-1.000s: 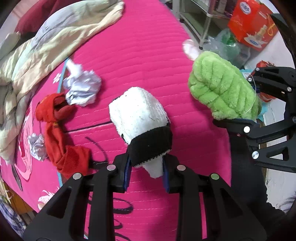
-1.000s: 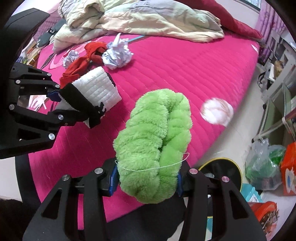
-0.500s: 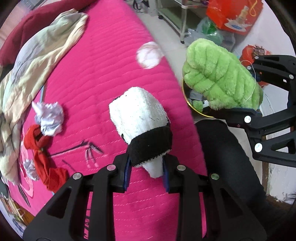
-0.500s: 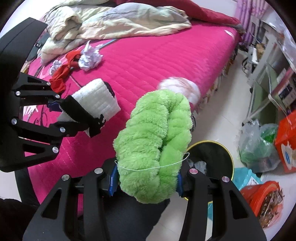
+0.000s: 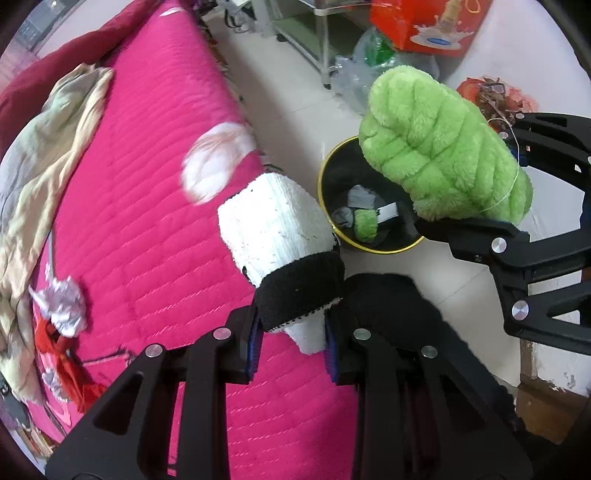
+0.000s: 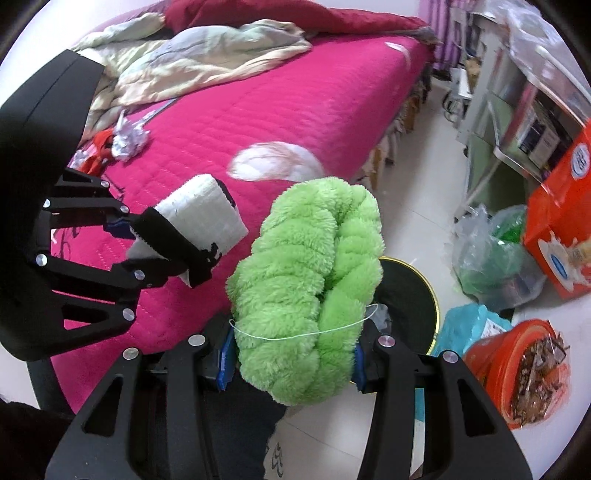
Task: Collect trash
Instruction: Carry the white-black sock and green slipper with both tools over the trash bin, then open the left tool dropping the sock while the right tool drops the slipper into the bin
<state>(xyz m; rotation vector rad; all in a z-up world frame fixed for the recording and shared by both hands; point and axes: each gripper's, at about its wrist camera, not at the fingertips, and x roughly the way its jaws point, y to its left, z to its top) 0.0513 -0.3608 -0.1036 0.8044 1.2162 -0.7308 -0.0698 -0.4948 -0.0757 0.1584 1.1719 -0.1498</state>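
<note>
My left gripper (image 5: 293,345) is shut on a white sock with a black cuff (image 5: 275,236), held over the edge of the pink bed (image 5: 147,236). My right gripper (image 6: 291,363) is shut on a fluffy green sock (image 6: 310,295); it also shows in the left wrist view (image 5: 439,147), above a black bin with a yellow rim (image 5: 325,173) on the floor. The bin (image 6: 434,295) holds a green sock (image 5: 365,225) and grey items. Crumpled foil (image 5: 62,306) and a red cloth (image 5: 70,373) lie on the bed.
A rumpled blanket (image 6: 199,62) lies at the far side of the bed. On the floor near the bin are plastic bags (image 6: 491,258), an orange box (image 6: 561,229), an orange bucket of scraps (image 6: 524,369) and a metal shelf (image 5: 317,33).
Both grippers have swung with their socks from over the bed toward its edge. The bin on the floor has come into view under the green sock.
</note>
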